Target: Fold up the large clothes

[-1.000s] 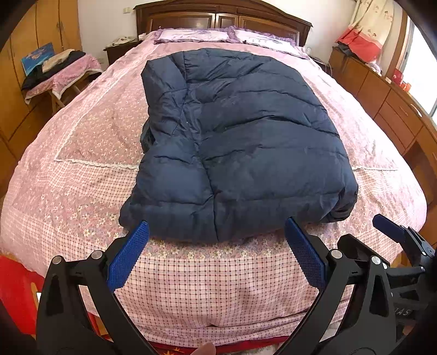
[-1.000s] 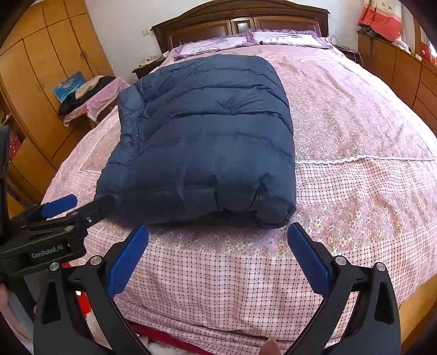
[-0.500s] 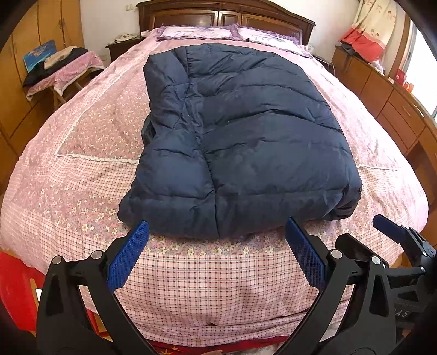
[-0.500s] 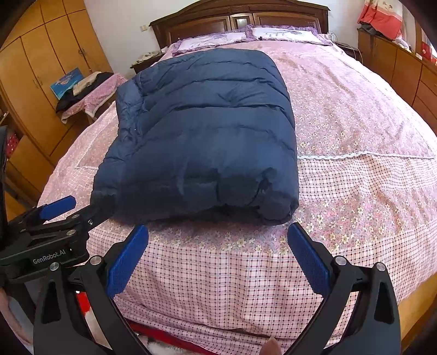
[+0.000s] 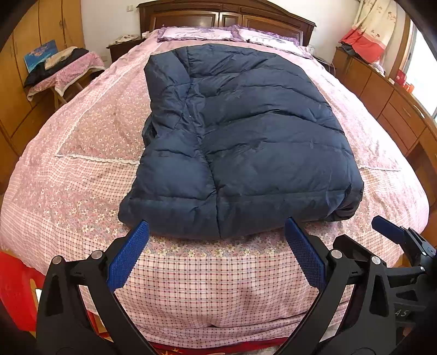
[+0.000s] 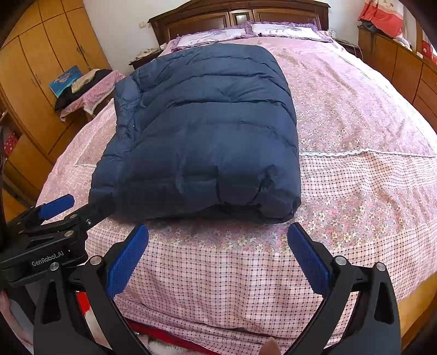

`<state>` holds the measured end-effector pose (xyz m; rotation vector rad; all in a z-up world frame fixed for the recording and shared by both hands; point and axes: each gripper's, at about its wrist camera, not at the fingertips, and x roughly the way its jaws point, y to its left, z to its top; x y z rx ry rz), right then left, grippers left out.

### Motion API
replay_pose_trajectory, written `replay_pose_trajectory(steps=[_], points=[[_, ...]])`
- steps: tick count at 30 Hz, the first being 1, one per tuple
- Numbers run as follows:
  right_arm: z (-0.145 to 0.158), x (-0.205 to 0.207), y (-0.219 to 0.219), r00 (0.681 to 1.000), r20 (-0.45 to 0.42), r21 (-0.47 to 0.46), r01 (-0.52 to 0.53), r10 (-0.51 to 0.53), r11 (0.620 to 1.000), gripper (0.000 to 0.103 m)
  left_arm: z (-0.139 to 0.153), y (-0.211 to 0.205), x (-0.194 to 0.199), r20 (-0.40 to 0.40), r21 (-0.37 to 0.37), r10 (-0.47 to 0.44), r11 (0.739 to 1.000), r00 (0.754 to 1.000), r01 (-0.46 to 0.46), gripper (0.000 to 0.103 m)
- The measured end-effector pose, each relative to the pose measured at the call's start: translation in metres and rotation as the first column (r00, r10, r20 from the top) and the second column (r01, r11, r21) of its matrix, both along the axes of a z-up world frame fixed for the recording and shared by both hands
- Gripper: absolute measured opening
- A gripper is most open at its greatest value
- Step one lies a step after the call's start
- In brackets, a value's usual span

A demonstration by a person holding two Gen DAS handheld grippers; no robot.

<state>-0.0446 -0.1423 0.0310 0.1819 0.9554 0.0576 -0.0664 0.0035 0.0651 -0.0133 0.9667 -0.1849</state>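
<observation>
Two claws spread wide before the folded jacket

Both the left claw [image 5: 217, 245] and the right claw [image 6: 218, 248] were released, gripping nothing, just short of the jacket's near edge. The navy padded jacket [image 5: 240, 142] lay folded on the pink bed [image 5: 82, 169], its far end near the pillows [image 5: 196, 32].

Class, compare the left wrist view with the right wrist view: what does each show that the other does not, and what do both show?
Only the left wrist view shows the jacket's rumpled left edge and the curtain. Only the right wrist view shows the wardrobe doors in full and the "GenRobot.AI" label. Both show the folded navy jacket on the pink bed, the pillows, and both claws, left and right, open and off the jacket.
</observation>
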Motion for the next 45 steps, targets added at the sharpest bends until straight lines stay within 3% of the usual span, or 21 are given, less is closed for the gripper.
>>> replay_pose_trajectory(steps=[40,45], points=[[-0.004,-0.002,0.001,1.0,-0.011,0.002,-0.001,0.001,1.0,0.098,-0.006,0.004,0.0,-0.024,-0.01,-0.005,1.0,1.0,0.005,0.099],[-0.002,-0.004,-0.012,1.0,-0.016,-0.018,0.009,-0.009,1.0,0.098,-0.007,0.023,0.004,-0.046,-0.031,-0.008,1.0,0.999,0.007,0.099]])
